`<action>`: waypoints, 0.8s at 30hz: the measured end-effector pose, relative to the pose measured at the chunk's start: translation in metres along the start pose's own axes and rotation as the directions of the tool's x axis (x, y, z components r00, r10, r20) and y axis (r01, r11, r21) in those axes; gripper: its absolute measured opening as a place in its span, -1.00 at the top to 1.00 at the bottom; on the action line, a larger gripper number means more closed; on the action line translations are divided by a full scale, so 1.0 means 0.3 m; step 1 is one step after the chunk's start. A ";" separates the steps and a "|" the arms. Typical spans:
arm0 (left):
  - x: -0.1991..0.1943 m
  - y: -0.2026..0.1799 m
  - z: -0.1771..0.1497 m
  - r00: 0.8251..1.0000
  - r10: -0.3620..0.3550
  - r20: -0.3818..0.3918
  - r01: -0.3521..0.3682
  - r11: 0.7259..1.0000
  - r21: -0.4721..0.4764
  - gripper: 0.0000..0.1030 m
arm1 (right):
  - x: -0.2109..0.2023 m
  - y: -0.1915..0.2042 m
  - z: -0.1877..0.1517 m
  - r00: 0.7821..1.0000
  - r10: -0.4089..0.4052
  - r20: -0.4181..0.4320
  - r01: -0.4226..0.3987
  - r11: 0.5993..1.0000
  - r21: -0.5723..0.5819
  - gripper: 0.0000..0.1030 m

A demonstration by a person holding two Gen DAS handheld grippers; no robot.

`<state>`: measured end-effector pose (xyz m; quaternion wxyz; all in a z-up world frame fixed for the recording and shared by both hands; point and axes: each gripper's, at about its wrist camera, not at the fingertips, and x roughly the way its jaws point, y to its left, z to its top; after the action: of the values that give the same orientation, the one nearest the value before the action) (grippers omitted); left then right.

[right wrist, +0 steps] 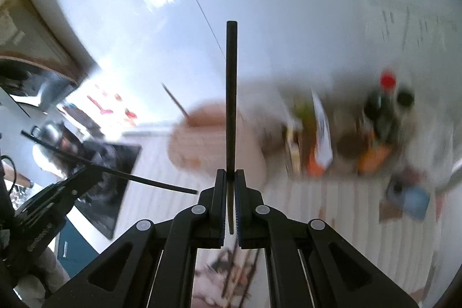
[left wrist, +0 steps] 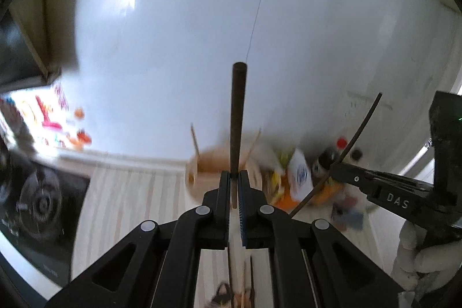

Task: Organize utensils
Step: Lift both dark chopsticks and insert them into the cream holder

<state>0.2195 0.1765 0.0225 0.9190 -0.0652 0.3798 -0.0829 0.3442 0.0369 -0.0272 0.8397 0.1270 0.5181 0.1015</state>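
While both our grippers hang above the pale striped counter (left wrist: 130, 192), each one is clamped on a single chopstick: our left gripper (left wrist: 234, 186) pinches a brown chopstick (left wrist: 238, 117) low on its length, so that the thick end stands up in front of the white wall (left wrist: 288, 19), and our right gripper (right wrist: 230, 186) pinches a black chopstick (right wrist: 231, 94) the same way. From the left wrist view we see the right gripper off to the side with its thin dark stick slanting upward, and a gloved hand (left wrist: 424, 259) under it. Beyond the stick tips sits a round tan holder (left wrist: 213, 163), blurred, with two more sticks leaning out of it. Right of the holder stand a red-capped dark bottle (right wrist: 384, 103) and some packets (right wrist: 320, 129), too smeared to name. A black stove top (left wrist: 43, 207) lies at the counter's left end
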 end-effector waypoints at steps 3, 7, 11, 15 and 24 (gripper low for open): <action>0.064 0.011 0.102 1.000 0.016 0.011 -0.016 1.000 0.009 0.95 | -0.056 0.046 0.127 0.997 -0.005 0.076 0.007 1.000 -0.028 0.90; 0.173 0.033 0.160 0.999 0.034 -0.034 -0.034 0.999 0.011 0.95 | -0.040 0.083 0.268 0.989 -0.035 0.144 0.041 0.998 -0.037 0.90; 0.288 0.063 0.182 0.994 0.048 -0.095 -0.047 0.999 0.013 0.95 | 0.058 0.102 0.341 0.984 -0.073 0.160 0.080 0.996 -0.040 0.89; 0.385 0.095 0.168 0.985 0.045 -0.169 -0.046 0.999 0.001 0.95 | 0.167 0.108 0.381 0.986 -0.083 0.145 0.089 0.995 -0.037 0.89; 0.483 0.124 0.139 0.958 -0.039 -0.282 0.023 0.998 -0.062 0.92 | 0.368 0.075 0.391 0.996 -0.085 0.042 0.086 0.995 -0.042 0.89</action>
<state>0.3540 0.1859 -0.0543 0.8515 -0.0853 0.5087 -0.0947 0.4973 0.0790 -0.0628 0.8560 0.0881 0.5039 0.0743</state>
